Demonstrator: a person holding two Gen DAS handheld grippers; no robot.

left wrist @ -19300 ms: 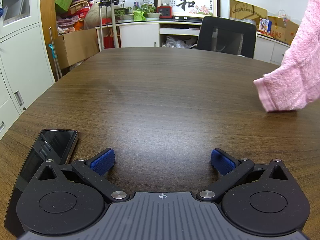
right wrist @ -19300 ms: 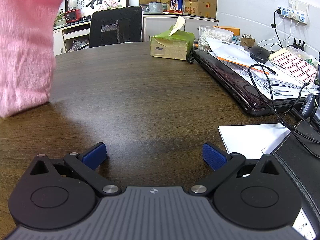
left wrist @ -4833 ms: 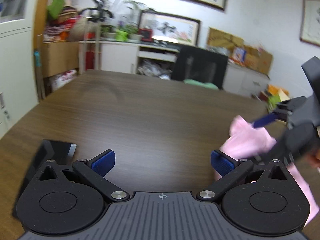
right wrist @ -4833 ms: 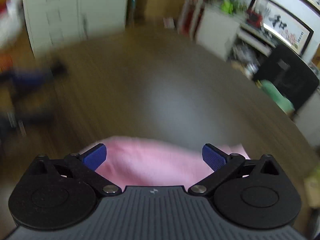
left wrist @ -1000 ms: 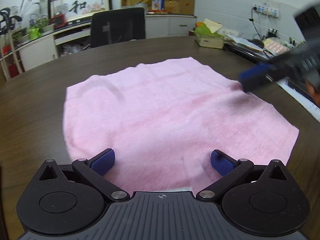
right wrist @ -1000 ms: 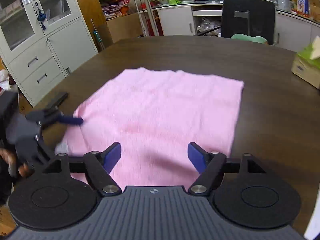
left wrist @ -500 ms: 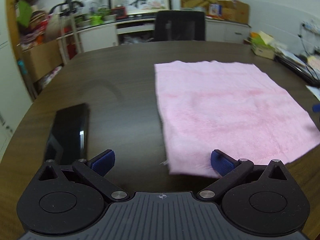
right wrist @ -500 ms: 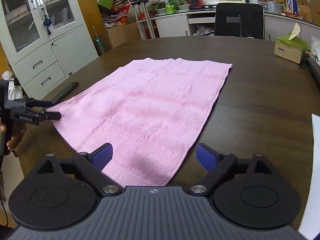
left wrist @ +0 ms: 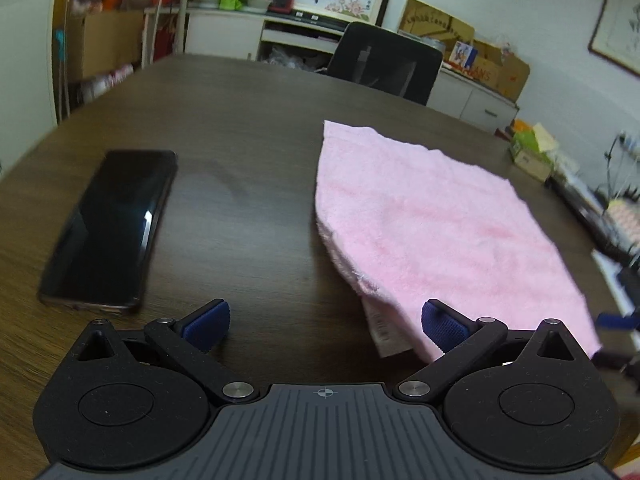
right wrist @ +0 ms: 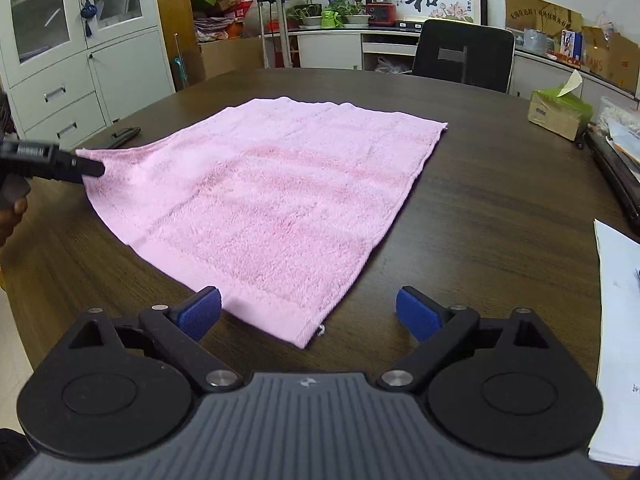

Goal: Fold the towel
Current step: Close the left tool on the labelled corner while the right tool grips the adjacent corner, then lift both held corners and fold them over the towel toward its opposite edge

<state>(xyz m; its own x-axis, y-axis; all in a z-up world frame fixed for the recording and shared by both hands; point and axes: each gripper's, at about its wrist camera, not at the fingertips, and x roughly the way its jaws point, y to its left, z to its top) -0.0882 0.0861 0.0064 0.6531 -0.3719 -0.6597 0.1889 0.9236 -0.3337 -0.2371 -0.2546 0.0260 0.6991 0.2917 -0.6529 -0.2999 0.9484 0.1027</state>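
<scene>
Opening right claw over pink towel corner; left claw wide, unladen.

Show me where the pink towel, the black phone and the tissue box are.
pink towel (right wrist: 280, 200): right wrist view, middle of the spread cloth.
black phone (left wrist: 112, 228): left wrist view, centre of its dark screen.
tissue box (right wrist: 558, 110): right wrist view, its green and cardboard side.

- A dark brown wood-grain table fills the foreground.
- A black mesh office chair stands at its far edge.
- Pale grey metal cabinets with glass doors line the left wall.
- A framed calligraphy picture hangs on the white wall.
</scene>
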